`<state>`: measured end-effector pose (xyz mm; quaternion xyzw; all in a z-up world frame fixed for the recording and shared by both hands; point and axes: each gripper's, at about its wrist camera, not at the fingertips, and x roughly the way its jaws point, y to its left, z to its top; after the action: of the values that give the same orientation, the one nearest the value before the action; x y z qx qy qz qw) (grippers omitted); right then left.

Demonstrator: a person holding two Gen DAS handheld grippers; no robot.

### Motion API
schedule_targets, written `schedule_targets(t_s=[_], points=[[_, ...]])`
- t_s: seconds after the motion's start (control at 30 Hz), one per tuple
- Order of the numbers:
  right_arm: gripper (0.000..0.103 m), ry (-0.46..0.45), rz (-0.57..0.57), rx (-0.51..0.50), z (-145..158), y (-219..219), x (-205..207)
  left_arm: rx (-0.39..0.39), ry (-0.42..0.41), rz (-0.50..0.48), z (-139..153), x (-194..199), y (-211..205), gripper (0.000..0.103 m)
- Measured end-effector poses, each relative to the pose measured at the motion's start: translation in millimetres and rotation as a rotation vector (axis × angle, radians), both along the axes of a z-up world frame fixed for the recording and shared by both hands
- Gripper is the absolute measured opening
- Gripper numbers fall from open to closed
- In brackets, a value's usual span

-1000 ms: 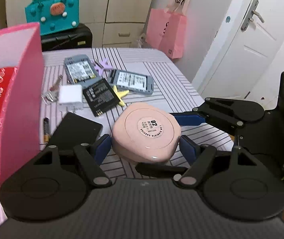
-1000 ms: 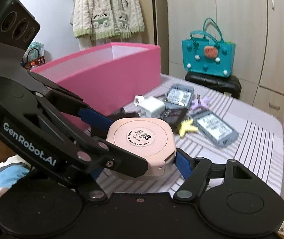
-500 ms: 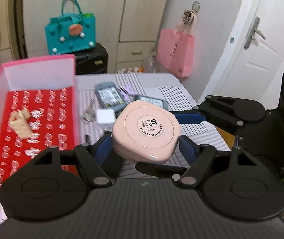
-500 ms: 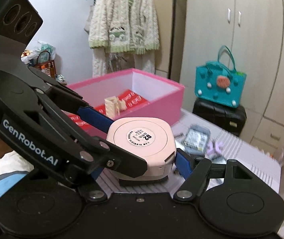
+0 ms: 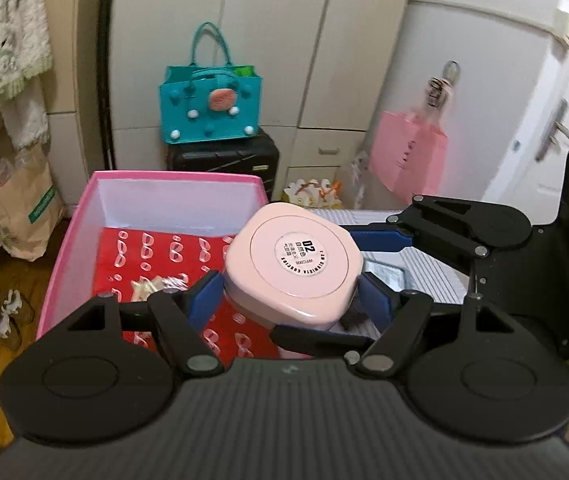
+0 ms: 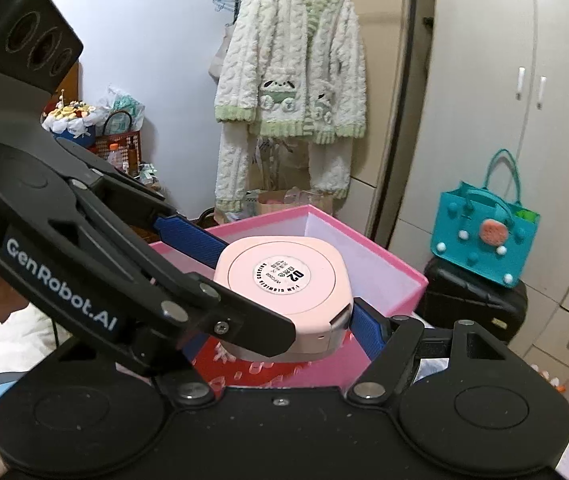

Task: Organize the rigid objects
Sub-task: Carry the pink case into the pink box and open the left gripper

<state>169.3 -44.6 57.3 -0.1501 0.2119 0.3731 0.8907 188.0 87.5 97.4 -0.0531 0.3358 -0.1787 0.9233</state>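
A rounded pink case [image 5: 294, 268] with a round "02" label is held in the air by both grippers at once. My left gripper [image 5: 292, 300] is shut on its two sides. My right gripper [image 6: 284, 280] is shut on it too, crossing from the right in the left wrist view. The case [image 6: 284, 284] hangs over the right edge of an open pink box [image 5: 72, 240] with a red patterned lining [image 5: 156, 252]. A small beige object [image 5: 144, 286] lies inside the box.
The striped table [image 5: 432, 280] lies to the right, with a grey battery pack [image 5: 384, 270] partly hidden behind the case. A teal bag [image 5: 210, 108] on a black suitcase [image 5: 224, 160] stands behind the box. A pink bag [image 5: 408, 160] hangs at the right.
Both grippers lifted the pink case off the table and carried it left, from above the loose items to above the pink box.
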Motion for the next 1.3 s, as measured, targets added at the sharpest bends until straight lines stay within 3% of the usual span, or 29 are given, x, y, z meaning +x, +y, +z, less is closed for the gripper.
schedule_targets(t_s=[0.37, 0.6, 0.8, 1.0, 1.17, 1.3], points=[[0.077, 0.112, 0.074, -0.130, -18, 54, 98, -0.056, 0.198, 0.066, -35, 103, 53, 0.074], [0.077, 0.147, 0.102, -0.227, -40, 77, 133, -0.079, 0.307, 0.085, -63, 142, 70, 0.073], [0.077, 0.165, 0.086, -0.246, -49, 83, 152, -0.087, 0.343, 0.087, -76, 162, 74, 0.072], [0.077, 0.161, 0.066, -0.343, -60, 95, 161, -0.079, 0.399, 0.104, -87, 176, 73, 0.070], [0.078, 0.112, 0.052, -0.334, -55, 90, 153, -0.054, 0.390, 0.131, -85, 171, 71, 0.073], [0.078, 0.079, 0.045, -0.286, -47, 71, 133, 0.029, 0.323, 0.136, -77, 153, 59, 0.076]])
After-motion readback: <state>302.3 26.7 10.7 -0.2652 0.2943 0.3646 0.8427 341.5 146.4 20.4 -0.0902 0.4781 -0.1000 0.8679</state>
